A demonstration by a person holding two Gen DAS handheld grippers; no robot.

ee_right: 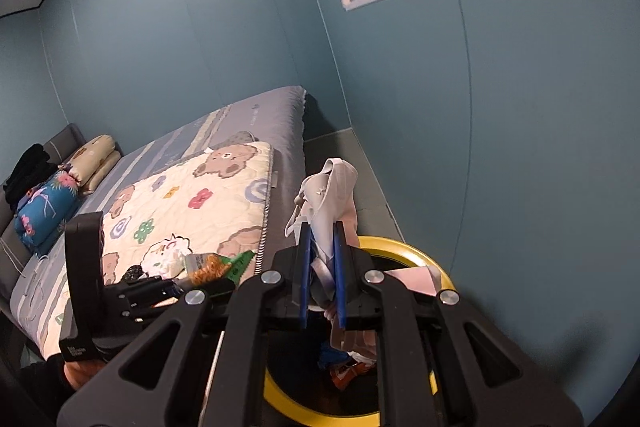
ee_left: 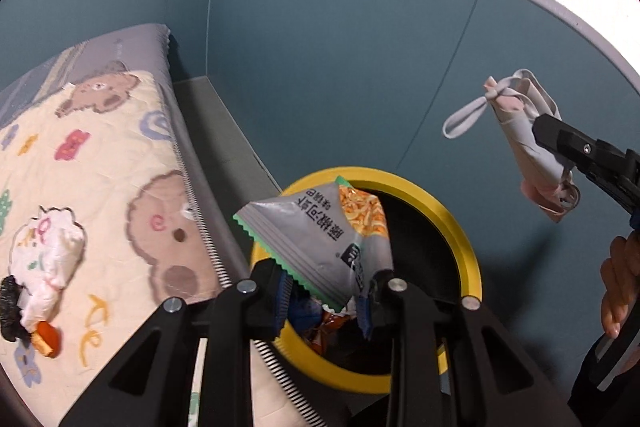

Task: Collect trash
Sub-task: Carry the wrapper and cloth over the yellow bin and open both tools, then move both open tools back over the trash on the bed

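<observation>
My left gripper [ee_left: 324,301] is shut on a grey and orange snack packet [ee_left: 320,231] and holds it over the yellow-rimmed trash bin [ee_left: 460,227]. My right gripper [ee_right: 322,267] is shut on a crumpled white face mask [ee_right: 332,187] and holds it above the same bin [ee_right: 416,251]. In the left wrist view the mask [ee_left: 520,131] hangs to the bin's right. Wrappers lie inside the bin. A crumpled white tissue [ee_left: 44,259] and an orange scrap [ee_left: 46,337] lie on the bed.
The bed with a cartoon-bear quilt [ee_left: 100,187] stands left of the bin. Blue walls [ee_left: 340,47] close in behind and to the right. Pillows [ee_right: 80,163] and dark clothes [ee_right: 28,167] lie at the bed's far end. A black item [ee_left: 10,307] lies beside the tissue.
</observation>
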